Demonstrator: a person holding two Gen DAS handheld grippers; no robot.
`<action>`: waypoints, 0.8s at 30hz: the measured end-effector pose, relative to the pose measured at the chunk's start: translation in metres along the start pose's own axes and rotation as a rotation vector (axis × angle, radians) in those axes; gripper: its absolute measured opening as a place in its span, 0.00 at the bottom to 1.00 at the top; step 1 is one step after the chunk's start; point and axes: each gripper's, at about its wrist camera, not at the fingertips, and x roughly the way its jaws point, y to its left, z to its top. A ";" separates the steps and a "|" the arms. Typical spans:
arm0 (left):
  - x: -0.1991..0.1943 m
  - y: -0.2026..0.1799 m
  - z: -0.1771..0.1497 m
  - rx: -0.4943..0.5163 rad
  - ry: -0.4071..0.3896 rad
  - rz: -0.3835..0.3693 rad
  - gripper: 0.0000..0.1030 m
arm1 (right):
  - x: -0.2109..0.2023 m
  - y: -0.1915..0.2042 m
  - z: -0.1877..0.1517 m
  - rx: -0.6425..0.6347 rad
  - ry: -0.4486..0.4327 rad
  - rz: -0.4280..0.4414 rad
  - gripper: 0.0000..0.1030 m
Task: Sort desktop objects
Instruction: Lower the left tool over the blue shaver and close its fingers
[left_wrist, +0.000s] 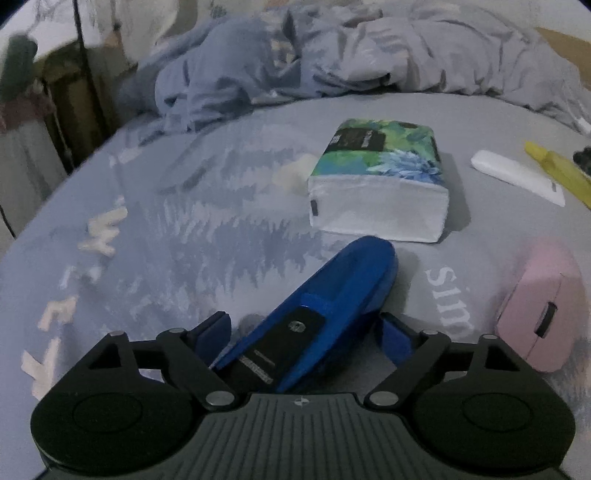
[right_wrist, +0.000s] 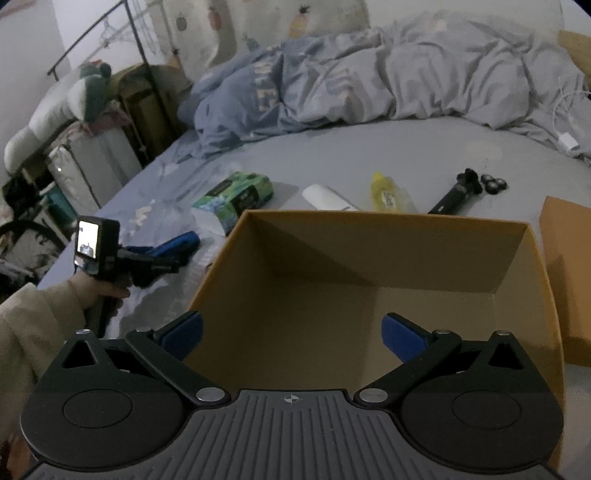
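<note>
Both grippers gape: left gripper (left_wrist: 303, 332) straddles the stapler (left_wrist: 325, 310) ungripped, so closing off-centre could skew it; right gripper (right_wrist: 291, 336) hovers empty over the box (right_wrist: 369, 258).

Blue stapler (left_wrist: 332, 306): glossy smooth plastic, matt black insert. Tissue pack (left_wrist: 376, 181): shiny printed plastic film, white sides. Bed sheet (left_wrist: 166, 240): matt printed cloth; duvet (right_wrist: 406, 74) crumpled cloth. Box (right_wrist: 369, 295): matt brown cardboard. Pink mouse (left_wrist: 543, 306): smooth matt plastic.
</note>
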 end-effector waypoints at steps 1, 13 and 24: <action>0.001 0.002 0.000 -0.013 0.001 -0.008 0.80 | 0.000 0.000 0.000 -0.001 0.000 -0.001 1.00; -0.013 -0.004 -0.012 -0.009 -0.003 -0.004 0.58 | -0.008 0.006 -0.004 -0.002 -0.011 0.021 1.00; -0.028 -0.017 -0.016 -0.014 0.032 0.035 0.49 | -0.029 0.008 -0.006 0.009 -0.037 0.039 1.00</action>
